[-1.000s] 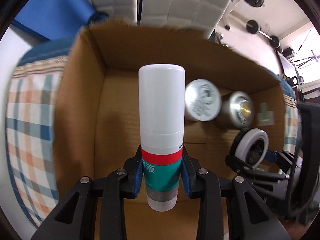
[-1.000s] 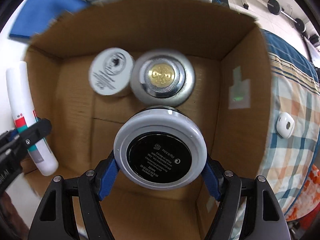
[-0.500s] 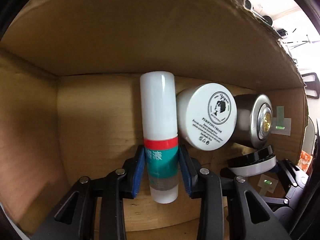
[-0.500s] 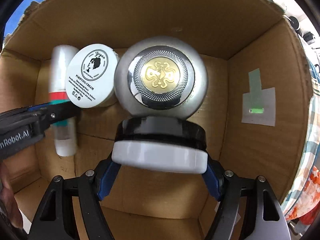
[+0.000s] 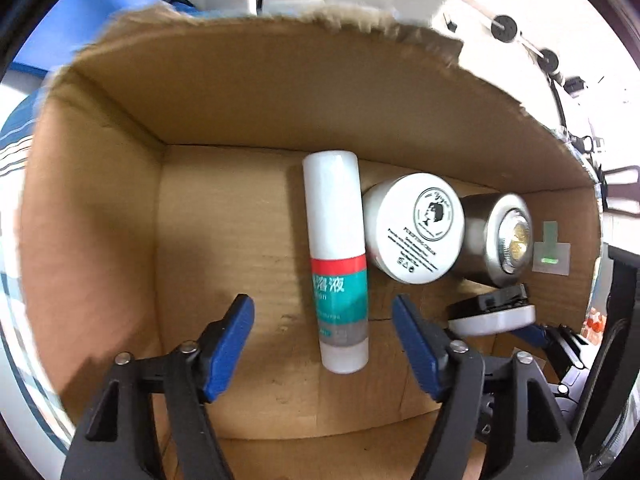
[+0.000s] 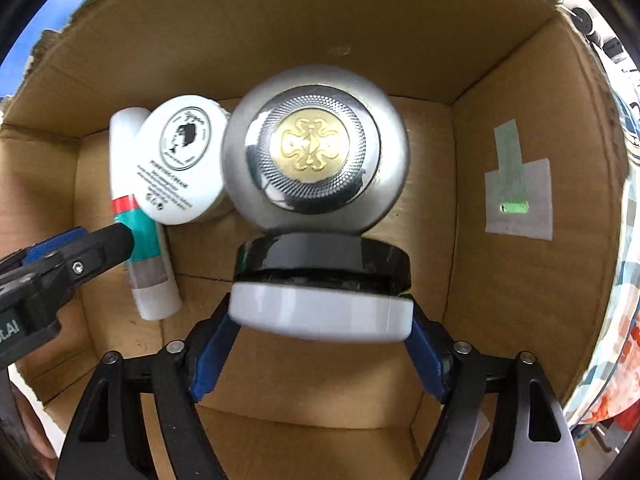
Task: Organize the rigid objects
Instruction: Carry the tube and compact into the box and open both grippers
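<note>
A white bottle point(image 5: 336, 256) with a red and teal label lies on the floor of the cardboard box point(image 5: 224, 224). My left gripper point(image 5: 324, 340) is open, with one finger on each side of the bottle's lower end. A white cream jar point(image 5: 416, 228) and a silver container with a gold cap point(image 5: 500, 236) stand to the right of it. My right gripper point(image 6: 320, 344) is shut on a black and white round jar point(image 6: 320, 300), held just in front of the silver container point(image 6: 316, 152). The bottle point(image 6: 140, 224) and cream jar point(image 6: 180, 160) also show there.
The box walls point(image 6: 520, 80) rise around all the objects. A grey and green taped label point(image 6: 516, 196) is on the right wall. A plaid cloth point(image 5: 12, 160) lies under the box, and a blue object point(image 5: 100, 12) is behind it.
My left gripper has opened and let go of the white bottle, which now lies on the box floor, and has pulled back a little. My right gripper still holds the round jar.
</note>
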Motion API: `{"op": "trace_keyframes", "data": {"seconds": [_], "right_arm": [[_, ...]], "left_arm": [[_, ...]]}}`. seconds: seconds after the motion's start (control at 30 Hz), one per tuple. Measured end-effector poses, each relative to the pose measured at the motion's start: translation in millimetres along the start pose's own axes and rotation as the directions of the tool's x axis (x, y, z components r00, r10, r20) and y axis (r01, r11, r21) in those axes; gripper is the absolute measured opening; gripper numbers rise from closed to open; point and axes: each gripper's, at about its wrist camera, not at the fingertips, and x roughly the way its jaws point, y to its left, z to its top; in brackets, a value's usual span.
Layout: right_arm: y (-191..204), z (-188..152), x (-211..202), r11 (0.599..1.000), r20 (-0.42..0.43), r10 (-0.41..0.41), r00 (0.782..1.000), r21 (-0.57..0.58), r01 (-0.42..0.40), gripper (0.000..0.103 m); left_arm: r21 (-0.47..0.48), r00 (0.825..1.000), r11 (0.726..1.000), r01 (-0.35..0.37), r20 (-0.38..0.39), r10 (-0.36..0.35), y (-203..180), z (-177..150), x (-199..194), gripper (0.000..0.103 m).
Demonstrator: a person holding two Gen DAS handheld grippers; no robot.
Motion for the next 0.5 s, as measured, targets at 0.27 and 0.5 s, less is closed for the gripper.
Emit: {"op": "trace_keyframes", "data": {"seconds": [0.27, 0.5], "right_arm": [[5, -22, -32, 1.000, 0.039, 0.011, 0.999, -0.017, -0.011, 0.103], [1, -55, -72, 0.999, 0.092, 0.040, 0.995, -0.039, -0.037, 0.103]], "left_arm": [[-0.045, 0.991, 0.997, -0.057, 0.118, 0.062, -6, -40, -41, 0.103], [-0.030, 0.964, 0.993, -0.116, 0.236, 0.120, -1, -83, -79, 0.103]]}}
